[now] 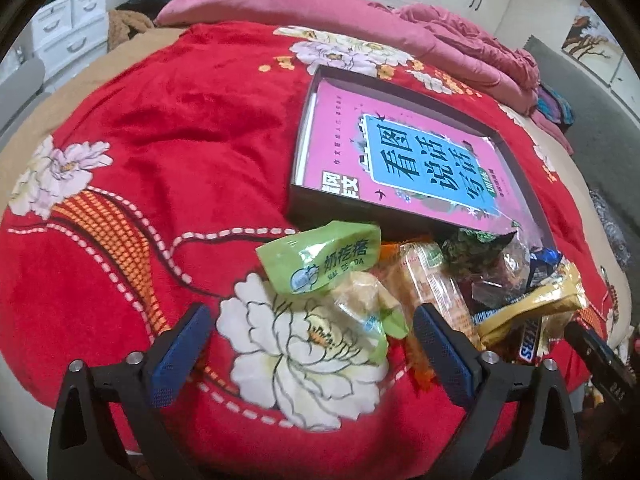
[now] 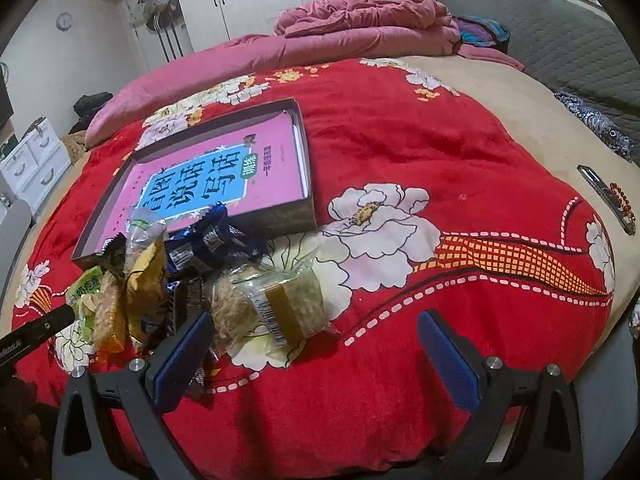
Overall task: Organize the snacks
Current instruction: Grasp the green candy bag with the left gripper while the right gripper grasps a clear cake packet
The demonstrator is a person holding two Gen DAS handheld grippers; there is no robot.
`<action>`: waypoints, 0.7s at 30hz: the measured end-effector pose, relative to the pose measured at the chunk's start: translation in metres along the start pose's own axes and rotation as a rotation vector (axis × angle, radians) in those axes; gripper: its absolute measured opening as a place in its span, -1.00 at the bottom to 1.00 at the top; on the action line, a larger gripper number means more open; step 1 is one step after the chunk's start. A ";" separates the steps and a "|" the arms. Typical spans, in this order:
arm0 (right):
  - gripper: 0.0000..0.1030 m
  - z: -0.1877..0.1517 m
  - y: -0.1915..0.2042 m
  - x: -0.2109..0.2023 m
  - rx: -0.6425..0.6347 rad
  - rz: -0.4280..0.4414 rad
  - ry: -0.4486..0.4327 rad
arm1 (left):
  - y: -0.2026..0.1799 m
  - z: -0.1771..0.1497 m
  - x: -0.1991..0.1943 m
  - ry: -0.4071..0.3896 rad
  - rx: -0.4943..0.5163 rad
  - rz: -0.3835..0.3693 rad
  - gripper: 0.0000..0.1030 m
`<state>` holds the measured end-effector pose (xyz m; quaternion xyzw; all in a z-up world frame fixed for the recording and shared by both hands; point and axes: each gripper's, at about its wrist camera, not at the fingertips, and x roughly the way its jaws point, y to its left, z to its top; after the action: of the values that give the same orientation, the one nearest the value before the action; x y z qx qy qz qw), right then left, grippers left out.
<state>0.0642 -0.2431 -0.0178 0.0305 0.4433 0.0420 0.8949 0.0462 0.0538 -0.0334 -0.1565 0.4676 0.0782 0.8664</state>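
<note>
Snacks (image 1: 420,280) heaped beside box (image 1: 360,208) | left tongs (image 1: 312,344) agape, low | right tongs (image 2: 320,348) agape, low

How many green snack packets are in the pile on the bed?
2 clearly green ones: a light green packet at the pile's left edge, and a dark green wrapper against the box. Others may be hidden underneath.

Left wrist: low, close over red blanket (image 1: 168,128), faces snack pile (image 1: 420,284) from its left | Right wrist: same height, pile's right | Shared: pile, dark tray (image 2: 304,212), pink book (image 2: 224,176)
</note>
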 end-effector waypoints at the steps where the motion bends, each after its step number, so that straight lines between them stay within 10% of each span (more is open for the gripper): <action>1: 0.99 0.000 0.000 0.001 -0.001 -0.001 0.003 | 0.000 0.001 0.003 0.002 -0.001 0.000 0.91; 21: -0.27 0.012 0.007 0.020 -0.066 0.102 0.041 | -0.021 0.007 0.033 0.066 0.037 -0.035 0.19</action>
<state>0.0859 -0.2344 -0.0257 0.0229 0.4578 0.1029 0.8828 0.0753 0.0357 -0.0532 -0.1513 0.4946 0.0491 0.8544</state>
